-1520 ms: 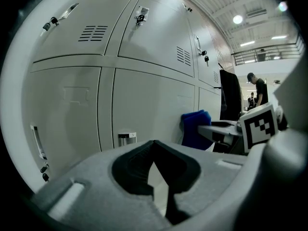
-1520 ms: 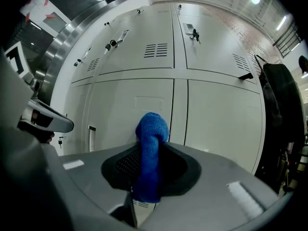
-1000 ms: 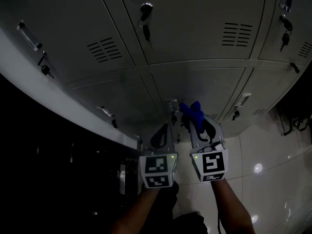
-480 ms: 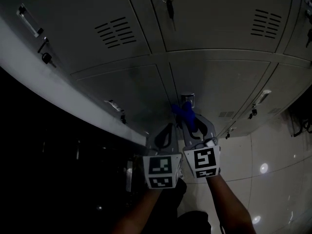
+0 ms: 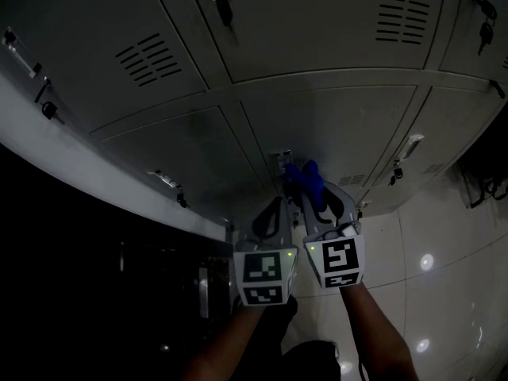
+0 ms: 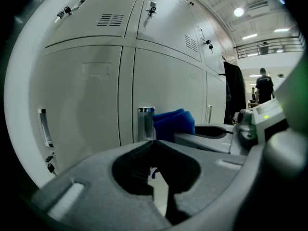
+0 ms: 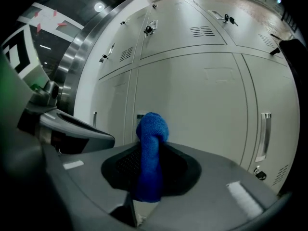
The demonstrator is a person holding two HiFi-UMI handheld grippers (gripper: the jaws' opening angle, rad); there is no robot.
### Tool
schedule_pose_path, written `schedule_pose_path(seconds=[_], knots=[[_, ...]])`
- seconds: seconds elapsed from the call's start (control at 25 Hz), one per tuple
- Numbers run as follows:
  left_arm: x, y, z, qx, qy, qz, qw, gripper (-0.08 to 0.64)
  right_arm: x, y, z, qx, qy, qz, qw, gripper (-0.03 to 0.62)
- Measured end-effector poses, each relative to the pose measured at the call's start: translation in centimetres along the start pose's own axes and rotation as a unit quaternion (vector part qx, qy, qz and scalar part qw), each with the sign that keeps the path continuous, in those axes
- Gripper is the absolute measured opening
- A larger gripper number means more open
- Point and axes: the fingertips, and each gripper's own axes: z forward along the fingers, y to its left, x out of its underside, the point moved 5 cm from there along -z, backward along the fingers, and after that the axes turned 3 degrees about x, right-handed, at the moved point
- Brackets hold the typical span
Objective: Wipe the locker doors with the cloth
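Note:
Grey locker doors [image 5: 333, 125] fill the head view, upper and lower rows. My right gripper [image 5: 316, 198] is shut on a blue cloth [image 5: 305, 177], whose bunched end sticks out past the jaws towards the lower door, just right of a metal handle [image 5: 279, 163]. In the right gripper view the cloth [image 7: 150, 148] stands upright between the closed jaws, with the door [image 7: 202, 105] close behind; contact cannot be told. My left gripper [image 5: 274, 206] is alongside on the left, shut and empty. The left gripper view shows the cloth [image 6: 173, 123] and the handle [image 6: 146, 122].
Keys [image 5: 225, 8] hang from locks on the upper doors, and vents [image 5: 147, 58] are cut into them. Dark bags [image 5: 486, 182] hang at the right. The glossy tiled floor [image 5: 432, 292] lies below. A dark metal-edged recess [image 5: 79, 276] is at the left. A person [image 6: 263, 85] stands far off.
The cloth moved left up to the metal handle, then back to its right side. Both grippers stayed side by side and shut. The head view shifted over the lockers.

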Motion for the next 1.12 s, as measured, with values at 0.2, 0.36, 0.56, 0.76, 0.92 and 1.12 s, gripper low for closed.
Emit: schedule_pose_path(seconds=[0.2, 0.36, 0.56, 0.76, 0.92, 1.12], knots=[[0.2, -2.2, 1.2, 0.022, -0.001, 0.008, 0.9997, 0.003, 1.0, -3.4, -1.3, 0.032, 0.006, 0.001, 0.999, 0.083], [0.2, -3.5, 2.0, 0.035, 0.001, 0.010, 0.9994, 0.003, 1.6, -6.0, -2.3, 0.056, 0.011, -0.002, 0.998, 0.083], [-0.2, -5.1, 3.1, 0.053, 0.000, 0.015, 0.9985, 0.003, 2.2, -9.4, -3.4, 0.085, 0.019, -0.010, 0.996, 0.083], [0.0, -6.1, 3.7, 0.063, 0.003, 0.018, 0.9978, 0.003, 2.7, -12.1, -4.4, 0.113, 0.025, -0.018, 0.993, 0.083], [0.2, -6.3, 3.7, 0.062, 0.004, 0.017, 0.9979, 0.003, 2.8, -13.0, -4.6, 0.119, 0.026, -0.020, 0.992, 0.083], [0.5, -5.7, 3.0, 0.052, -0.003, 0.011, 0.9986, 0.003, 1.8, -11.1, -4.9, 0.098, 0.011, -0.021, 0.995, 0.083]])
